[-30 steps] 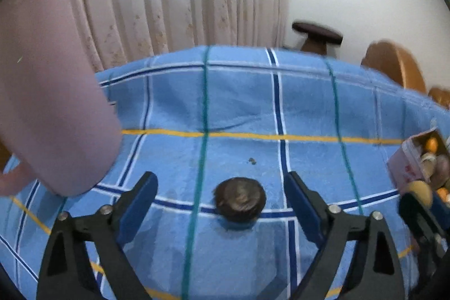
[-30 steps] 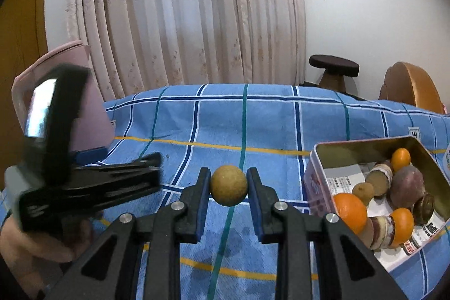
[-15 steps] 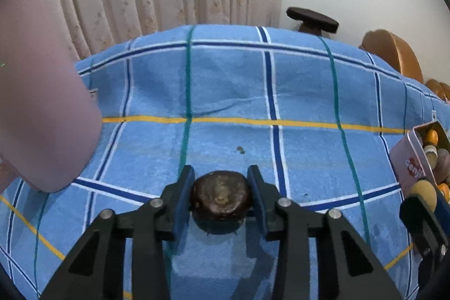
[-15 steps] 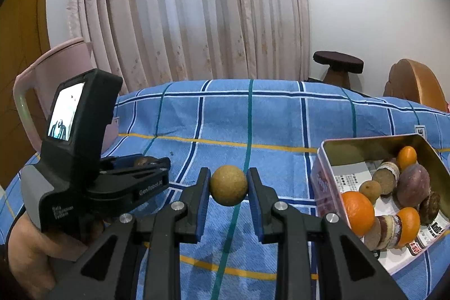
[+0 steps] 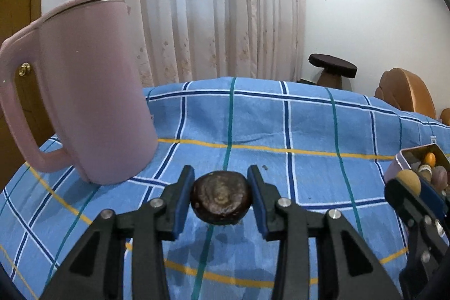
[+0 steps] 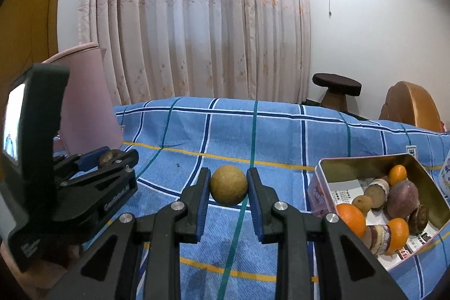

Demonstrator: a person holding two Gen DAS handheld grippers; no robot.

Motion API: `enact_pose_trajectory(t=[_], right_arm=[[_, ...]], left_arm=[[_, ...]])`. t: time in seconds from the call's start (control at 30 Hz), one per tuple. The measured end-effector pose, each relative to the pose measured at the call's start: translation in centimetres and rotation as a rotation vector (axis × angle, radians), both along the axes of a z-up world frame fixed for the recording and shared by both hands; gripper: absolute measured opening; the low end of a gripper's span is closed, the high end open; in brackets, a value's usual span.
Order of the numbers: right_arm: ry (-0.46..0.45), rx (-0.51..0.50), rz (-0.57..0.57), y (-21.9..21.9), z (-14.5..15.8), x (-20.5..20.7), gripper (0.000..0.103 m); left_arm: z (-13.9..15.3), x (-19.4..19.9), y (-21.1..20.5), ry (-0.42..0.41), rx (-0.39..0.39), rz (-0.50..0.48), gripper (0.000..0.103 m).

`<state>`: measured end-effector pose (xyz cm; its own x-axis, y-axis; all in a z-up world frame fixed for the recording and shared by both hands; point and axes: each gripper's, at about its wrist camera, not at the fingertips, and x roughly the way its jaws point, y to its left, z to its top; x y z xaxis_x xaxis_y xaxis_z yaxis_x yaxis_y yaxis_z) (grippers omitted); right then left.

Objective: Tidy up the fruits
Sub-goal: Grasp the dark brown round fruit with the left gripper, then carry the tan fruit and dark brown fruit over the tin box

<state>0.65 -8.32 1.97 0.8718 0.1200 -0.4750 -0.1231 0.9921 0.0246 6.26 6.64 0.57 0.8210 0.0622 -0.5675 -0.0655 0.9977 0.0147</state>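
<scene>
My left gripper (image 5: 221, 197) is shut on a dark brown flattish fruit (image 5: 221, 196) and holds it just above the blue checked cloth (image 5: 281, 131). My right gripper (image 6: 228, 189) is shut on a round tan fruit (image 6: 228, 185), lifted over the cloth. An open tin box (image 6: 351, 163) at the right holds oranges (image 6: 351, 219), a purple fruit (image 6: 402, 198) and several other fruits. In the right wrist view the left gripper (image 6: 109, 158) shows at the left with its fruit. In the left wrist view the right gripper (image 5: 409, 183) shows at the right edge with the tan fruit.
A tall pink jug (image 5: 84, 92) with a handle stands on the cloth at the left, close to the left gripper. Behind the table hang curtains (image 6: 197, 18); a dark stool (image 6: 336, 87) and a wooden chair back (image 6: 413, 106) stand at the right.
My left gripper closed on the dark brown fruit and lifted it off the cloth, tilting up. My right gripper kept holding the tan fruit, almost still.
</scene>
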Motion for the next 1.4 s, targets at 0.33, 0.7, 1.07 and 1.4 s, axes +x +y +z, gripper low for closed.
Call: enact_pose_trajectory(t=[0.33, 0.7, 1.07, 1.4], right_arm=[[-0.012, -0.010, -0.009, -0.5, 0.2, -1.5, 0.028], [-0.010, -0.019, -0.003, -1.1, 0.3, -2.8, 0.028], [-0.011, -0.027, 0.008, -2.6, 0.4, -4.0, 0.028], [-0.010, -0.025, 0.003, -4.6, 0.3, -4.8, 0.028]], left_arm=[[0.1, -1.5, -0.2, -0.008, -0.019, 0.010, 0.041], [0.1, -3.1, -1.0, -0.013, -0.018, -0.001, 0.041], [0.0, -4.2, -2.7, -0.009, -0.029, -0.038, 0.041], [-0.1, -4.7, -4.9, -0.013, -0.030, -0.078, 0.041]])
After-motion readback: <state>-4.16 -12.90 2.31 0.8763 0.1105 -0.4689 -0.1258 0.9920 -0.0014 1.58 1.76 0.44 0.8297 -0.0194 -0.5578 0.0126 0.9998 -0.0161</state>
